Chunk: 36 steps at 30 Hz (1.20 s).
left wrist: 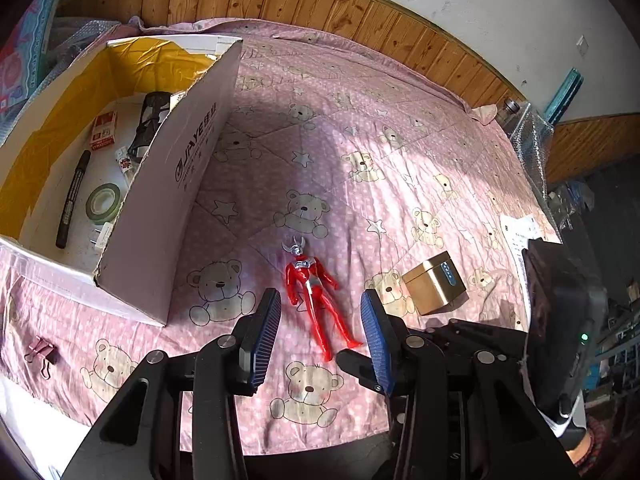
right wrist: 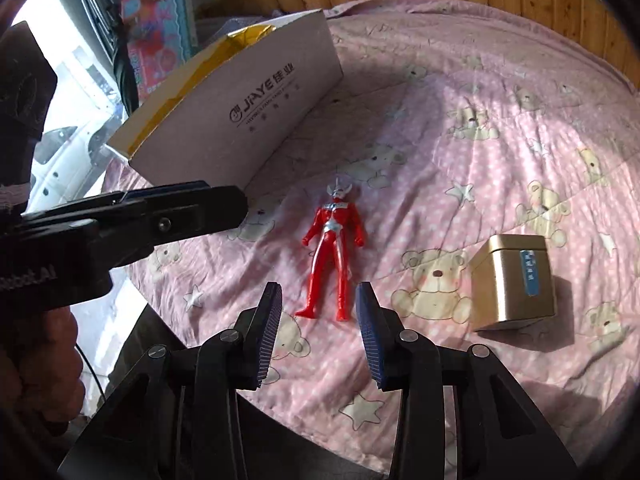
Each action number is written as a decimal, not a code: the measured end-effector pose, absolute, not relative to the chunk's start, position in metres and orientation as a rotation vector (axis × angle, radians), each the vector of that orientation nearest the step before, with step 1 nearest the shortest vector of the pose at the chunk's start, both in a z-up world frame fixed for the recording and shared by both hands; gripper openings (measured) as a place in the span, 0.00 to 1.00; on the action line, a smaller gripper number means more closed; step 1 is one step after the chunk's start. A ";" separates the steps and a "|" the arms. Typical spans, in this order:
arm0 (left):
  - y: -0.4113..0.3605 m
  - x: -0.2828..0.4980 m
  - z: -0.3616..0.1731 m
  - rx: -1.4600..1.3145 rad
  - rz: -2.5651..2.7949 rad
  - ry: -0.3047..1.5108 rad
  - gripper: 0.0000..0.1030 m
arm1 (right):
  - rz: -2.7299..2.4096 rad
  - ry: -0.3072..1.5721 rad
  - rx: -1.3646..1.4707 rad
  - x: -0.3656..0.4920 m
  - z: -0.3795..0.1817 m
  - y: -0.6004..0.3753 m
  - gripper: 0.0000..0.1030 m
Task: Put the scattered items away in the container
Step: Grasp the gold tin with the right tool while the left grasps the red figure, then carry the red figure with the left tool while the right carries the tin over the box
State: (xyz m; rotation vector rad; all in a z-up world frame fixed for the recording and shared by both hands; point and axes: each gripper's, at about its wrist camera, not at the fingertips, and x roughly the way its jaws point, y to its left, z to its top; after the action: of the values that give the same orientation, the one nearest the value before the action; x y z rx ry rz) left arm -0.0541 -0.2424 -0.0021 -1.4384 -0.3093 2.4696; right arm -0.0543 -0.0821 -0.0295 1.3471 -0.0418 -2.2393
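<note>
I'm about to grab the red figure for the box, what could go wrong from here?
Both the left gripper and the right gripper hang open near the red figure, so they may collide. The figure lies flat on soft bedding, so fingers may snag the cloth. The cardboard box has a tall wall; the figure might clip it.

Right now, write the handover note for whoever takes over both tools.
Left tool: open, empty, hovering over the red hero figure.
Right tool: open, empty, aimed at the same figure's legs.
Done: marker, green tape roll, red pack and a few other items lie in the cardboard box.
Left: the figure, the gold tin to its right, and the pink binder clip in front of the box, all on the bear-print sheet.
</note>
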 end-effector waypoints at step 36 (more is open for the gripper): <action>-0.206 -0.081 -0.066 -1.470 2.501 -0.118 0.26 | -2.525 -0.135 1.402 -0.069 -0.042 0.008 0.51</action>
State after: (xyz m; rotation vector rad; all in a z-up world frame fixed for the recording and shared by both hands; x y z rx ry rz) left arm -0.0809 -0.2062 -0.0659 -1.4699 -0.1180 2.5010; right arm -0.0693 0.0081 -0.0422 1.4016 -0.1350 -2.5252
